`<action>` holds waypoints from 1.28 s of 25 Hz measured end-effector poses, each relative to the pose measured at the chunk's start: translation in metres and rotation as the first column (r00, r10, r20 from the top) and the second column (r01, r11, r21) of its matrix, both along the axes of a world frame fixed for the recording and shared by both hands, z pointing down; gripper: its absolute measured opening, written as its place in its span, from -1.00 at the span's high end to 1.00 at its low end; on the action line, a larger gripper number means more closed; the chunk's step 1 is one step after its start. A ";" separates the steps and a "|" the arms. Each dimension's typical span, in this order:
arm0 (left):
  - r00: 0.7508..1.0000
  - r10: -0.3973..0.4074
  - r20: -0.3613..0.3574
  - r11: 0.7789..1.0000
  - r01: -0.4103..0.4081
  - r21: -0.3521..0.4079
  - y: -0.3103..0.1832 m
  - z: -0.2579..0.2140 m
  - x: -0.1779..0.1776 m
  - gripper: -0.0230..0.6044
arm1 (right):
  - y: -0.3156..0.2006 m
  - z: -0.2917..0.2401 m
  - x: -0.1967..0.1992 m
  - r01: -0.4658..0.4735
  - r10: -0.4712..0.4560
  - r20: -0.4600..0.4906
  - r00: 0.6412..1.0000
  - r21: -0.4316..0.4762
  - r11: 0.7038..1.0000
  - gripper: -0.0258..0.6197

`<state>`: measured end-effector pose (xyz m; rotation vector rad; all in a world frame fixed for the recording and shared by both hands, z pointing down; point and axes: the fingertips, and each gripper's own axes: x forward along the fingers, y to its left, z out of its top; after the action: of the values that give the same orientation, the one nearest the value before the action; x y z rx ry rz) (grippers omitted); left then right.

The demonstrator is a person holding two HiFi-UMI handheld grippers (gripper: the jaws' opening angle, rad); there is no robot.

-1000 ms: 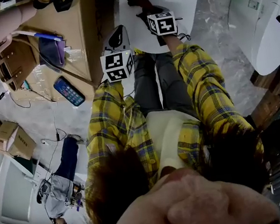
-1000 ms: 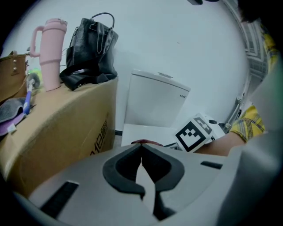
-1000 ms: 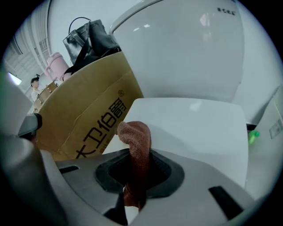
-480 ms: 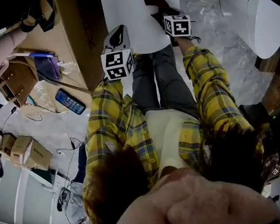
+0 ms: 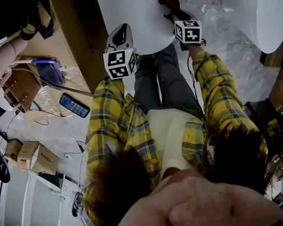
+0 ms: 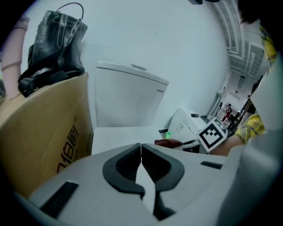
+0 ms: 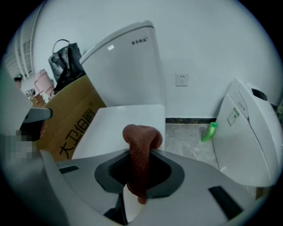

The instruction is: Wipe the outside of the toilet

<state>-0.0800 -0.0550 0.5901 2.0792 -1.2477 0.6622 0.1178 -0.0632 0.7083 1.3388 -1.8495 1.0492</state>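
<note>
Your right gripper (image 7: 140,167): jaws pinch a brown cloth (image 7: 141,137), seemingly just above the toilet (image 7: 126,117) lid. Your left gripper (image 6: 141,152): jaws pressed together, empty, beside a cardboard box (image 6: 40,128).

I log: white wall (image 7: 212,44) with one socket (image 7: 181,79); grey marbled floor (image 7: 185,137); printed cardboard box (image 7: 70,117); black handbag (image 6: 53,44) showing above its top edge.

Toilet (image 5: 138,16) cut by top edge, white fixture (image 5: 259,20) cut by right edge
</note>
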 end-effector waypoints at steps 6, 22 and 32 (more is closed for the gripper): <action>0.994 -0.082 -0.071 0.997 0.082 -0.006 0.009 -0.006 -0.028 0.89 | 0.014 -0.046 -0.096 0.228 -0.241 0.125 0.962 0.112 0.967 0.66; 0.966 -0.256 -0.031 0.966 0.255 -0.046 0.067 0.004 -0.097 0.90 | 0.057 -0.016 -0.265 0.490 -0.491 0.270 0.828 0.077 0.868 0.66; 0.980 -0.201 -0.003 0.978 0.200 -0.055 0.077 0.012 -0.084 0.90 | 0.046 0.021 -0.209 0.343 -0.332 0.185 0.925 -0.035 0.939 0.66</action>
<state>-0.1636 0.0217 0.6018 1.8789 -1.3964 0.5881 -0.0908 -0.0171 0.7291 0.8665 -2.0634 1.0600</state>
